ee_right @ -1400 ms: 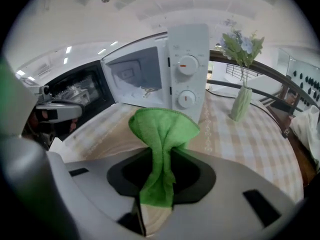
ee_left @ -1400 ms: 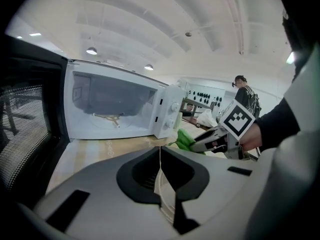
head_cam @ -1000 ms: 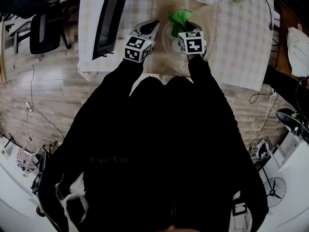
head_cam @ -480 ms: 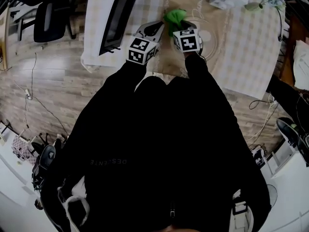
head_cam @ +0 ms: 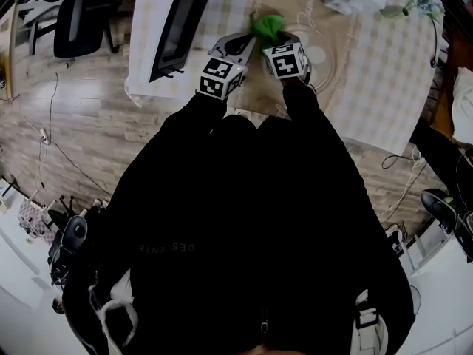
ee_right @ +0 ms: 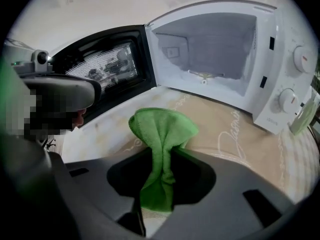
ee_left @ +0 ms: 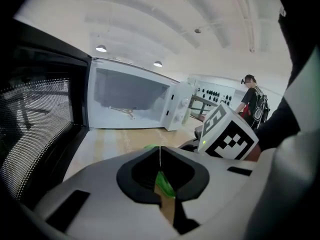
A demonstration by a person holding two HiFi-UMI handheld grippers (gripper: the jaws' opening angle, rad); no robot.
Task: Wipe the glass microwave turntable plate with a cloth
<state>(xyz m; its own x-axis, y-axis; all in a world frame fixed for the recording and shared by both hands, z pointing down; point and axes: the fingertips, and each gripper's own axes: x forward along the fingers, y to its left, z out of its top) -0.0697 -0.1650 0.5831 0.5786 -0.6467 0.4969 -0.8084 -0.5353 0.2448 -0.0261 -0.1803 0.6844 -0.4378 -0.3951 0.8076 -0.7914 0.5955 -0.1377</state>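
1. The right gripper (ee_right: 160,159) is clenched on the green cloth (ee_right: 162,129). The cloth bunches up out of the jaws in a loose fold above the tan tablecloth (ee_right: 235,134).
2. From above, that cloth (head_cam: 267,25) sticks out just ahead of the right gripper (head_cam: 272,40), over the table.
3. The left gripper (ee_left: 160,156) has its jaws pressed together, with only a thin pale sliver at the tips. I cannot tell whether that sliver is the rim of the glass plate, and I cannot pick the plate out anywhere else.
4. The left gripper (head_cam: 238,43) sits just beside the right one, both close in front of the person holding them.
5. Beyond them the white microwave (ee_right: 280,84) stands open, its dark door (ee_right: 110,69) swung wide to the left.
6. Another person (ee_left: 252,101) stands well back in the room.
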